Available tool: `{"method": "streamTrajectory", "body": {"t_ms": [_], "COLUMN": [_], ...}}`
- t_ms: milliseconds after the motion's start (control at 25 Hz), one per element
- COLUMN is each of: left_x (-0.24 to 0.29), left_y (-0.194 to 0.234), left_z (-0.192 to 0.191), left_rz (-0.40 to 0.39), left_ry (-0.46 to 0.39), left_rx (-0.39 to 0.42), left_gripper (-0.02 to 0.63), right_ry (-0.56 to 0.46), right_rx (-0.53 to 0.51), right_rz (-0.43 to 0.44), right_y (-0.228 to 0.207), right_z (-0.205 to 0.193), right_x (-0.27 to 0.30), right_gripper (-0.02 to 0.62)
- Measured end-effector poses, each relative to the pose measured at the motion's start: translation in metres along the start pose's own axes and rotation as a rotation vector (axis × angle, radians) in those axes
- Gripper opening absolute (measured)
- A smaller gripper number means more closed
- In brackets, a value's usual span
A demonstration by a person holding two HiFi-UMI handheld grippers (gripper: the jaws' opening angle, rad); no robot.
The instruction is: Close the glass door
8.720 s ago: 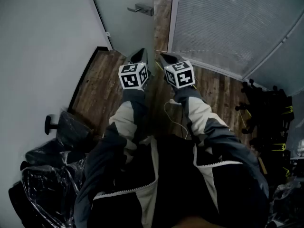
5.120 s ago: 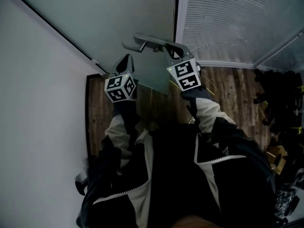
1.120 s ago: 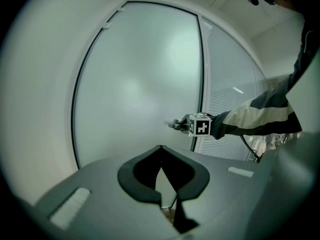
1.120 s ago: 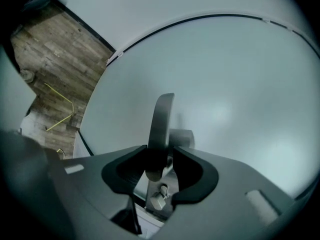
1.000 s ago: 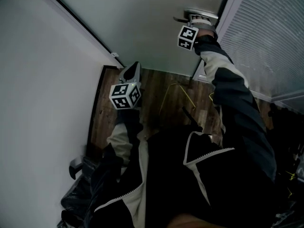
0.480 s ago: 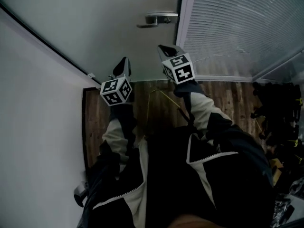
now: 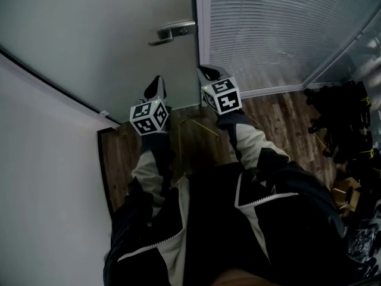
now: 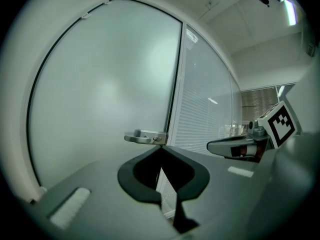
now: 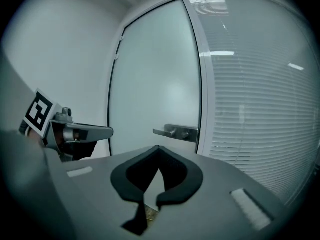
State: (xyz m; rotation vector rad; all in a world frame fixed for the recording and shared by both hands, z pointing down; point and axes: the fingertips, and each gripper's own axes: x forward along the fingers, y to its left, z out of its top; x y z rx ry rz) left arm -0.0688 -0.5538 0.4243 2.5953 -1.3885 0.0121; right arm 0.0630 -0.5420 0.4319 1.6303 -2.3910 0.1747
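Observation:
The frosted glass door (image 7: 107,34) stands flush against its white frame (image 7: 197,46), and its metal lever handle (image 7: 172,31) is free. Both grippers hover short of the door, below the handle and touching nothing. My left gripper (image 7: 158,83) is shut and empty; in the left gripper view its tips (image 8: 161,149) meet under the handle (image 8: 142,137). My right gripper (image 7: 208,71) is also shut and empty, and in the right gripper view its tips (image 9: 159,148) point at the door just left of the handle (image 9: 177,132).
A glass panel with white blinds (image 7: 286,28) fills the right side. A plain white wall (image 7: 41,171) runs along the left. Yellow cable (image 7: 196,127) lies on the wooden floor (image 7: 280,118). Black equipment (image 7: 342,118) stands at the far right.
A second ago the right arm was stretched out with its gripper at the door handle. It has let go, shut and drawn back beside the left gripper.

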Motion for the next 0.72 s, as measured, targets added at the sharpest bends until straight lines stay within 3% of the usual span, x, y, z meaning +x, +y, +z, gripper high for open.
{"method": "streamTrajectory", "body": {"t_ms": [720], "left_x": [-0.002], "left_y": [-0.005], "left_z": [0.0], "left_rz": [-0.015], "left_ry": [0.004], "left_rx": [0.007], "left_gripper": [0.003], "right_ry": [0.003], "right_rx": [-0.032], "right_rz": [0.024], "right_y": [0.014], "right_z": [-0.003], "right_x": [-0.006], "right_gripper": [0.002]}}
